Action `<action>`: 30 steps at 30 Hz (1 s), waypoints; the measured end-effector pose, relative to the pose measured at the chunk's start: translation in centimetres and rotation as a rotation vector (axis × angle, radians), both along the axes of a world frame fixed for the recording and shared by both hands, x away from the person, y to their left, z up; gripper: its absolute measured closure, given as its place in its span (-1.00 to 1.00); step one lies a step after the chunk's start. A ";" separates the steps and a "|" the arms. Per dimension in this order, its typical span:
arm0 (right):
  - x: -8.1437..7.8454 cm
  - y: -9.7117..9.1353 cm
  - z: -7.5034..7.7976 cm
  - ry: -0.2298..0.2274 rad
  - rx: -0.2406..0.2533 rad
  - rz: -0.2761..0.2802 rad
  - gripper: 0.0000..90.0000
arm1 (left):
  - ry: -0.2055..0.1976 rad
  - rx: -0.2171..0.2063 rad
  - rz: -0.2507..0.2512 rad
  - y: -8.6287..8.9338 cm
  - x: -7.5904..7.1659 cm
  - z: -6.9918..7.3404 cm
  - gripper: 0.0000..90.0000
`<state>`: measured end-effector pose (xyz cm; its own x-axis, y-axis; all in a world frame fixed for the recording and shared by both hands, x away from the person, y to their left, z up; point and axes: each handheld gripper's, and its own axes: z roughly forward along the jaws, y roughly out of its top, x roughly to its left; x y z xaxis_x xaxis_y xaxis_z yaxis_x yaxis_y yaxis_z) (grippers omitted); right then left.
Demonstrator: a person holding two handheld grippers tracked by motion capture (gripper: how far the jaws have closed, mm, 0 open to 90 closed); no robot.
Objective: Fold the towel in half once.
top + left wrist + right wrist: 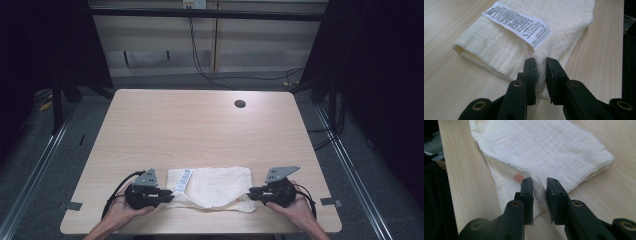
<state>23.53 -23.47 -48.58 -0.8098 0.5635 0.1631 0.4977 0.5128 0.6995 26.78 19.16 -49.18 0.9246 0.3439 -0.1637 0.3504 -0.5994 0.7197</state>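
A white folded cloth (215, 186) lies near the table's front edge, with a printed care label (184, 180) on its left part. My left gripper (170, 196) holds the cloth's near left corner. In the left gripper view the gripper (540, 60) is shut on a bunched fold of the cloth (499, 47), just below the label (517, 23). My right gripper (251, 191) holds the near right corner. In the right gripper view the gripper (539, 180) is shut on the cloth's (544, 147) lower layer, beside a small orange mark (518, 178).
The light wooden table (200, 125) has a round cable hole (240, 104) at the back right. Its front edge runs close under both hands. Cables hang on the wall behind, and dark frames stand on each side.
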 end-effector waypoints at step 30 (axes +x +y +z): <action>0.5 3.6 0.6 0.016 0.028 -0.005 0.17 | -0.019 -0.028 0.055 0.5 0.7 1.1 0.33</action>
